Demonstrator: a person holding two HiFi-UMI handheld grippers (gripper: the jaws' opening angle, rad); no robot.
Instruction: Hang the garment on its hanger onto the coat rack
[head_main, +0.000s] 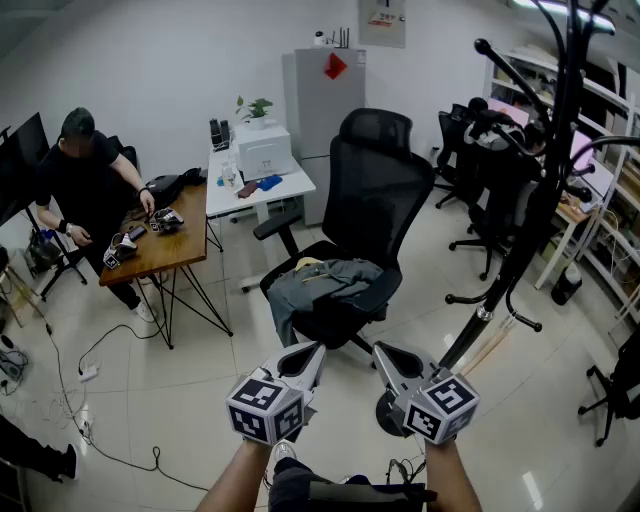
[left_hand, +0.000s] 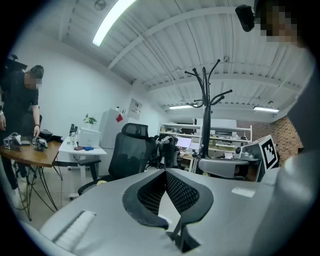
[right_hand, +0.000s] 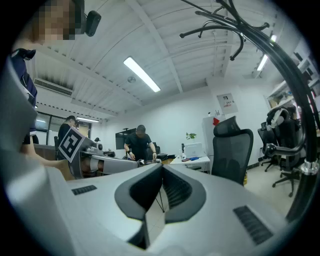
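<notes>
A grey garment lies crumpled on the seat of a black mesh office chair, with a tan hanger end showing at its left. The black coat rack stands to the right of the chair, its base on the floor beside my right gripper. Both grippers hover side by side in front of the chair, short of the garment. My left gripper is shut and holds nothing, and my right gripper is likewise shut and holds nothing. The left gripper view shows the coat rack ahead behind the chair.
A person works at a wooden desk at the left. A white desk with a printer and a grey cabinet stand behind the chair. More chairs and shelves crowd the right. Cables trail over the tiled floor.
</notes>
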